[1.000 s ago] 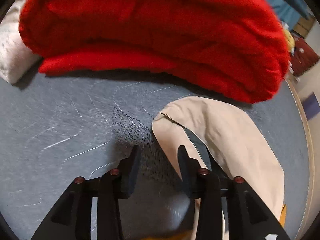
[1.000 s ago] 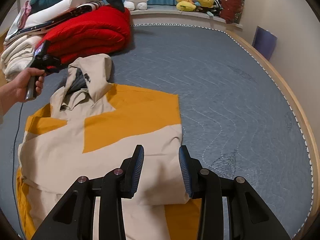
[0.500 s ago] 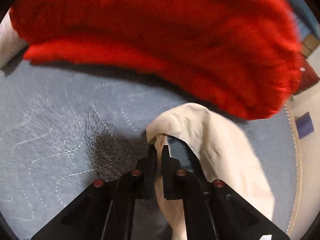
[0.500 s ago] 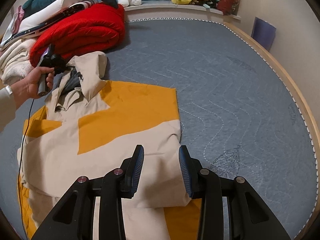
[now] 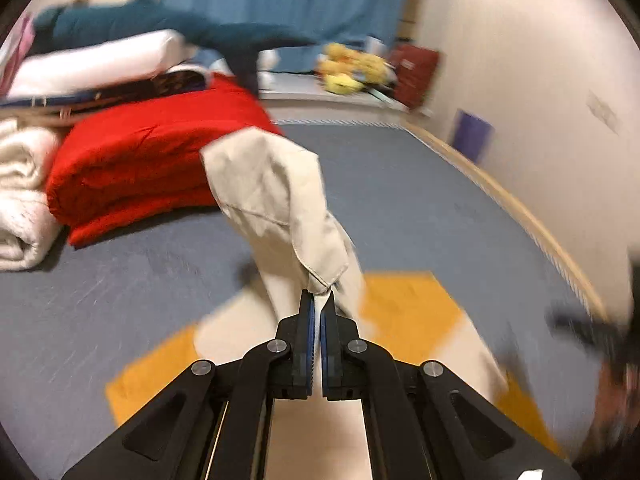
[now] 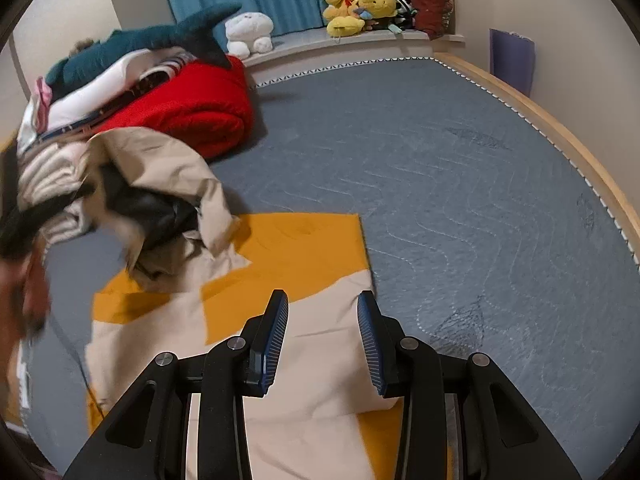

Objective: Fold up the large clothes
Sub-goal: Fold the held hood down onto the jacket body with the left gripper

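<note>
A beige and orange jacket point(image 6: 288, 280) lies partly folded on the grey bed cover point(image 6: 460, 168). My left gripper point(image 5: 319, 300) is shut on the edge of the jacket's beige hood point(image 5: 276, 188) and holds it lifted above the jacket body point(image 5: 404, 308). In the right wrist view the lifted hood point(image 6: 168, 168) hangs at the left, with the hand and the left gripper blurred behind it. My right gripper point(image 6: 323, 312) is open and empty, hovering over the jacket's folded right part.
A folded red blanket point(image 6: 192, 108) with stacked bedding and a teal plush shark point(image 6: 160, 40) lies at the back left. White folded blankets point(image 5: 20, 200) sit beside it. Plush toys point(image 6: 360, 8) line the window sill. The wooden bed rim point(image 6: 560, 132) runs along the right.
My left gripper closed on the hood's edge and lifted it up and back over the jacket, its view swinging from the bed to the room. My right gripper stayed open in place.
</note>
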`<state>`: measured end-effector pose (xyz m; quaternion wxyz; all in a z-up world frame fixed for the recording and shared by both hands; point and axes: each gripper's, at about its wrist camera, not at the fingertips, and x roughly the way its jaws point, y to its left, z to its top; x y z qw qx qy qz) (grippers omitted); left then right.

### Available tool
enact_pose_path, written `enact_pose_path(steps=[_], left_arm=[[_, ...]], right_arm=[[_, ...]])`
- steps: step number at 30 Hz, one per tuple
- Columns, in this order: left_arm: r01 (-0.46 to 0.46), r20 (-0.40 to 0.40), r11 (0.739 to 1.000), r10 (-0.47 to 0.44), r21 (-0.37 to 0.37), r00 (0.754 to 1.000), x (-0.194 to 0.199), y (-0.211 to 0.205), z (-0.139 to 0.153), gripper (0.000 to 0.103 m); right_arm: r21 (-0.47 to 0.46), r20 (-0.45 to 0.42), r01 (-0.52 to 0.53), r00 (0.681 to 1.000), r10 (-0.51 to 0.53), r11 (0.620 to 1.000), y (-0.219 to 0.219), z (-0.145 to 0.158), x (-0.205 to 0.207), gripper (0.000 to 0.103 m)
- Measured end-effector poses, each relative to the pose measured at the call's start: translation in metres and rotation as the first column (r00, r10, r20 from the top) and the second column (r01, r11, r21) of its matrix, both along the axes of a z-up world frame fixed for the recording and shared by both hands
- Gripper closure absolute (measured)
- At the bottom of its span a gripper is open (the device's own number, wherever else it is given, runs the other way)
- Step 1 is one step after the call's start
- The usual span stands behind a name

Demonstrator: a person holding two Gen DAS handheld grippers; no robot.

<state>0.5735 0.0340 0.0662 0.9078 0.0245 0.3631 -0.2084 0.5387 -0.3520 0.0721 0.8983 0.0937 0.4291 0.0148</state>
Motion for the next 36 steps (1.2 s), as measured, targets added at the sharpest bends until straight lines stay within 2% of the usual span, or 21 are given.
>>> enact_pose_path(steps=[3, 5, 6, 7, 9, 10, 13, 15, 17, 18, 20, 22, 24, 25, 27, 31, 33, 36], left_arm=[[0.043, -0.032, 0.995, -0.04, 0.096, 0.999, -0.078, -0.012, -0.019, 0.102], [0.009, -0.107, 0.99, 0.006, 0.14, 0.994, -0.112, -0.011, -0.041, 0.092], [-0.047, -0.204, 0.99, 0.074, 0.135, 0.976, -0.127, -0.005, -0.059, 0.092], [-0.087, -0.282, 0.992, 0.108, 0.087, 0.953, -0.137, 0.003, -0.068, 0.092], [-0.159, -0.342, 0.987, 0.144, -0.017, 0.928, -0.149, 0.019, -0.073, 0.092], [-0.184, -0.335, 0.982, 0.158, -0.048, 0.929, -0.152, 0.025, -0.07, 0.092], [-0.226, -0.277, 0.966, 0.186, -0.122, 0.943, -0.148, 0.038, -0.061, 0.09], [-0.259, -0.296, 0.956, 0.209, -0.14, 0.932, -0.135, 0.044, -0.068, 0.089], [-0.303, -0.353, 0.937, 0.228, -0.173, 0.908, -0.121, 0.053, -0.084, 0.089], [-0.329, -0.405, 0.923, 0.227, -0.202, 0.886, -0.111, 0.059, -0.097, 0.088], [-0.389, -0.474, 0.898, 0.255, -0.208, 0.843, -0.102, 0.075, -0.121, 0.086], [-0.458, -0.537, 0.861, 0.283, -0.223, 0.794, -0.1, 0.092, -0.139, 0.086], [-0.491, -0.59, 0.831, 0.265, -0.261, 0.763, -0.098, 0.097, -0.153, 0.084], [-0.503, -0.617, 0.821, 0.253, -0.27, 0.745, -0.095, 0.097, -0.16, 0.083], [-0.51, -0.63, 0.82, 0.256, -0.261, 0.733, -0.092, 0.095, -0.166, 0.082], [-0.505, -0.638, 0.823, 0.246, -0.26, 0.73, -0.089, 0.09, -0.172, 0.079], [-0.509, -0.643, 0.82, 0.245, -0.263, 0.726, -0.086, 0.092, -0.179, 0.078], [-0.549, -0.674, 0.789, 0.25, -0.274, 0.696, -0.082, 0.101, -0.195, 0.079]], right_arm=[[0.039, 0.022, -0.03, 0.999, 0.029, 0.999, 0.003, 0.01, -0.01, 0.065], [0.06, 0.034, -0.048, 0.998, 0.046, 0.997, 0.006, 0.014, -0.015, 0.065], [0.078, 0.041, -0.055, 0.998, 0.052, 0.995, 0.008, 0.016, -0.018, 0.063], [0.093, 0.045, -0.056, 0.998, 0.052, 0.994, 0.009, 0.016, -0.02, 0.059], [0.101, 0.046, -0.049, 0.998, 0.045, 0.994, 0.011, 0.016, -0.025, 0.054], [0.104, 0.049, -0.049, 0.998, 0.044, 0.993, 0.013, 0.017, -0.027, 0.053], [0.112, 0.063, -0.088, 0.995, 0.081, 0.99, 0.025, 0.016, -0.03, 0.051], [0.123, 0.064, -0.115, 0.992, 0.107, 0.986, 0.034, 0.014, -0.03, 0.05], [0.165, 0.034, -0.136, 0.991, 0.132, 0.977, 0.042, 0.003, -0.026, 0.05], [0.187, 0.011, -0.136, 0.991, 0.137, 0.973, 0.045, -0.004, -0.023, 0.05], [0.237, -0.043, -0.13, 0.989, 0.145, 0.963, 0.05, -0.02, -0.016, 0.05], [0.285, -0.096, -0.129, 0.982, 0.163, 0.95, 0.06, -0.038, -0.008, 0.05], [0.297, -0.12, -0.149, 0.974, 0.191, 0.943, 0.073, -0.049, -0.004, 0.05], [0.291, -0.122, -0.172, 0.969, 0.215, 0.941, 0.083, -0.053, -0.002, 0.05], [0.276, -0.115, -0.243, 0.952, 0.283, 0.93, 0.108, -0.058, -0.001, 0.05], [0.211, -0.082, -0.413, 0.896, 0.437, 0.886, 0.162, -0.063, -0.006, 0.049], [0.15, -0.081, -0.481, 0.865, 0.496, 0.864, 0.188, -0.069, -0.013, 0.047], [-0.009, -0.11, -0.558, 0.825, 0.554, 0.83, 0.225, -0.085, -0.028, 0.047]])
